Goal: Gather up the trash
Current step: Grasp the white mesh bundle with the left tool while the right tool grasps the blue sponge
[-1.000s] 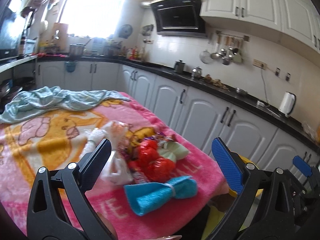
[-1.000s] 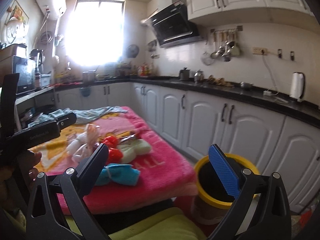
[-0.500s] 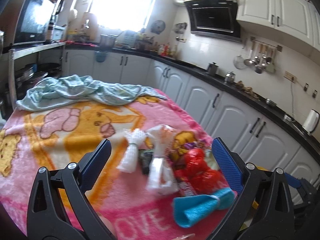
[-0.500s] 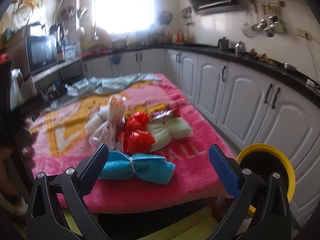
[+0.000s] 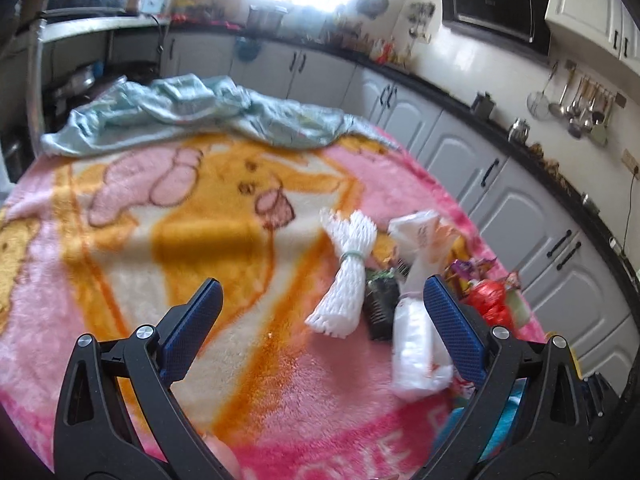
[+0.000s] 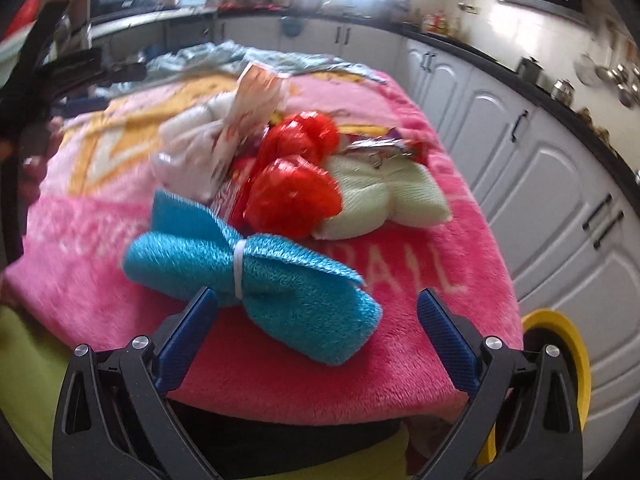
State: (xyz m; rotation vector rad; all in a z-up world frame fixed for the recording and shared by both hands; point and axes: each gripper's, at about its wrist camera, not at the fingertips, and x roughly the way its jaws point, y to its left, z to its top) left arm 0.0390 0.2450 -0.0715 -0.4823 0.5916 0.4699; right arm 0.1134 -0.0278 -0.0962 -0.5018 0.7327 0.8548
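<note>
Lying just ahead of the right tool (image 6: 316, 312), the blue mesh bundle (image 6: 256, 262), cinched at its middle by a white tie, rests near the front edge of the pink blanket (image 6: 400, 280) covering the surface. Its near end sits between the two blue pads, which stand wide apart and touch nothing; the right tool is released and empty.

Behind the blue bundle the rest of the trash is heaped together: two crumpled red wrappers (image 6: 296, 168), a pale green foam bundle (image 6: 384, 192) to their right, a shiny foil wrapper (image 6: 376, 144) on top of it, and a white plastic bag (image 6: 228, 136) to the left. A yellow-rimmed bin (image 6: 564, 360) stands on the floor beside the surface at the right, below blanket level.

The left tool (image 5: 318, 328) hovers above the blanket with its jaws likewise spread wide, gripping nothing. A white foam-net bundle (image 5: 346, 268) bound with a green band lies ahead, between the pads but farther off. Beside it sit a small dark object (image 5: 382, 306), too blurred to identify, and the clear plastic bag (image 5: 416, 332), which lies just by the right pad. A red wrapper (image 5: 490, 300) shows beyond that pad. A light blue cloth (image 5: 192, 108) is rumpled at the blanket's far end, well apart from the trash.
</note>
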